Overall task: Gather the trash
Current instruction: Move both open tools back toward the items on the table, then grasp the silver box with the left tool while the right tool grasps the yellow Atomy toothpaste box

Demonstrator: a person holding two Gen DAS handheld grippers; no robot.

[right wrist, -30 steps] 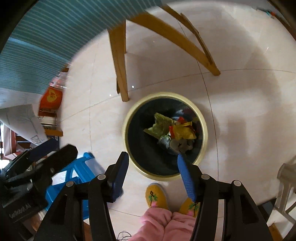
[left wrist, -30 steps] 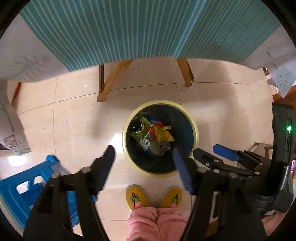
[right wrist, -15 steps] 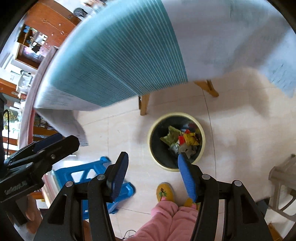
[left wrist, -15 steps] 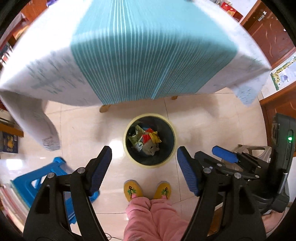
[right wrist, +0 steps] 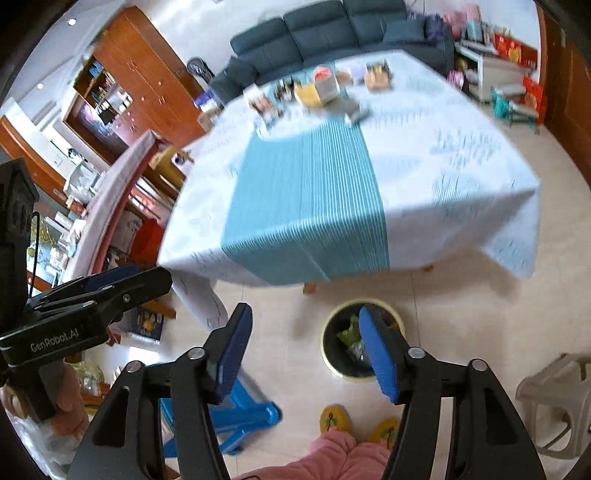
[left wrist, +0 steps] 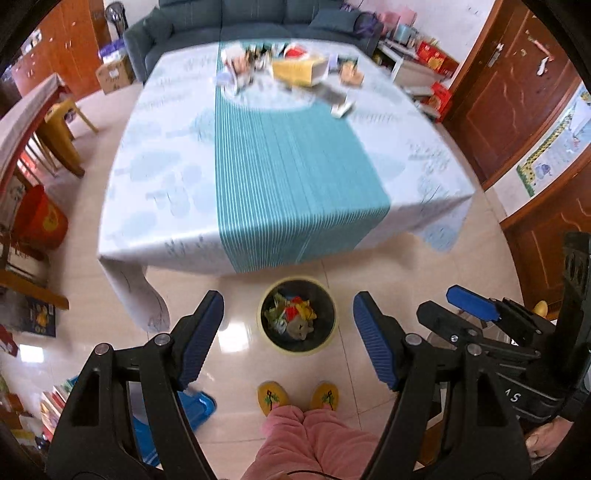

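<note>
A yellow-rimmed dark trash bin [left wrist: 328,334] stands on the floor by the table's near edge, holding several crumpled wrappers [left wrist: 291,317]; it also shows in the right wrist view [right wrist: 334,354]. Blurred items [left wrist: 299,68] lie at the table's far end, seen also in the right wrist view [right wrist: 321,88]. My left gripper [left wrist: 288,332] is open and empty, high above the bin. My right gripper [right wrist: 304,347] is open and empty, also raised above the floor; it shows at the right in the left wrist view [left wrist: 469,306].
The table [left wrist: 162,155] has a white cloth with a teal striped runner. A blue stool [right wrist: 243,410] stands on the floor at left, a beige plastic chair [right wrist: 554,398] at right. A dark sofa [left wrist: 258,14] is behind the table. The person's yellow slippers [left wrist: 299,397] are below.
Both grippers have risen and tilted up from over the bin. The tabletop and room have come into view, and the bin looks smaller. Both stay open.
</note>
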